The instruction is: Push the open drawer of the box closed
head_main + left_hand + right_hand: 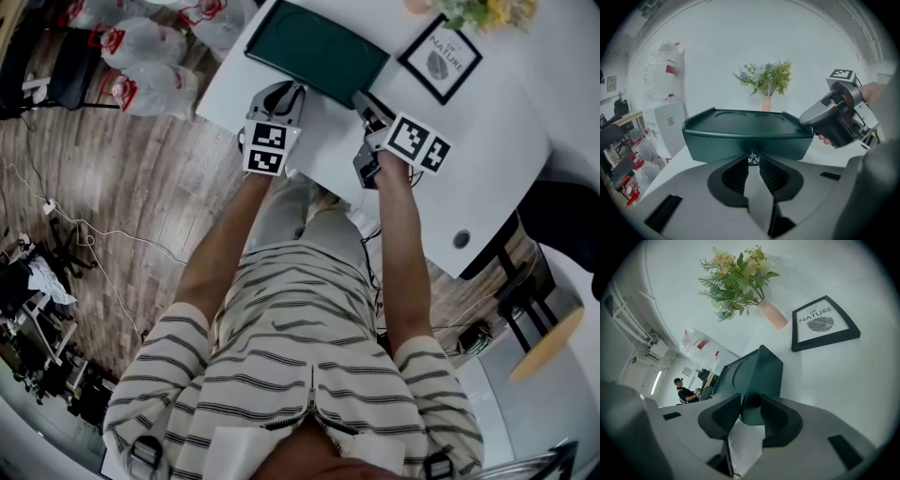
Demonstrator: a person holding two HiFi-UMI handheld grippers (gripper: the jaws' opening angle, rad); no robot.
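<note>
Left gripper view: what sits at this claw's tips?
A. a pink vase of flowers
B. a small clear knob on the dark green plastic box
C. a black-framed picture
B: the small clear knob on the front of the dark green plastic box lies right between the tips of the left claw.

An office-like workroom: white tabletop (497, 127) with framed print (441, 56) and flower vase (772, 314); cables (84, 230) trailing over wood-look floor (141, 178); a person (684, 392) seated in the background.
</note>
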